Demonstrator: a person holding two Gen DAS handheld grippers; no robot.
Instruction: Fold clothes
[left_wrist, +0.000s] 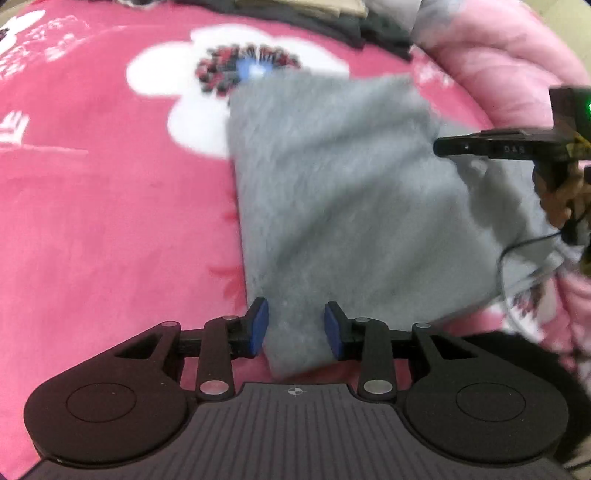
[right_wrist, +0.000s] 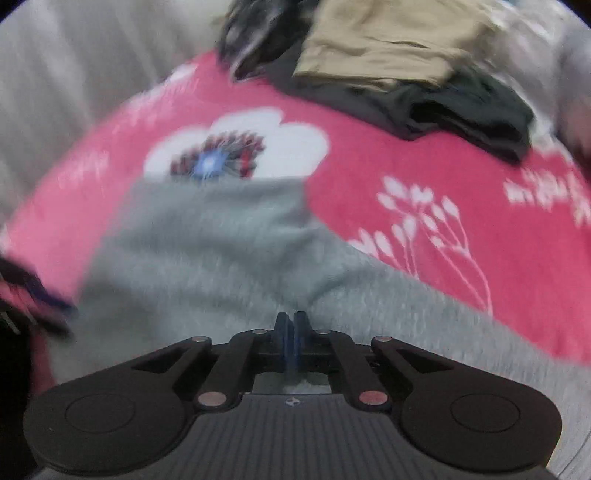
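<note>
A grey garment (left_wrist: 332, 206) lies on the pink blanket (left_wrist: 110, 221), running from 12 to 6 o'clock in the left wrist view. The left gripper (left_wrist: 296, 326) is released, its fingers straddling the near edge. The right gripper (right_wrist: 290, 325) is clenched, seemingly pinching cloth. If only one side lifts, the fold may skew; fluffy fabric could slip out and bunch.

Both cams sit just behind their own jaws, looking down and forward, close over the bed. Left one faces right-ish across the grey garment (left_wrist: 332, 206); both catch that white flower (right_wrist: 236, 147) and the far folded pile (right_wrist: 399, 62).
</note>
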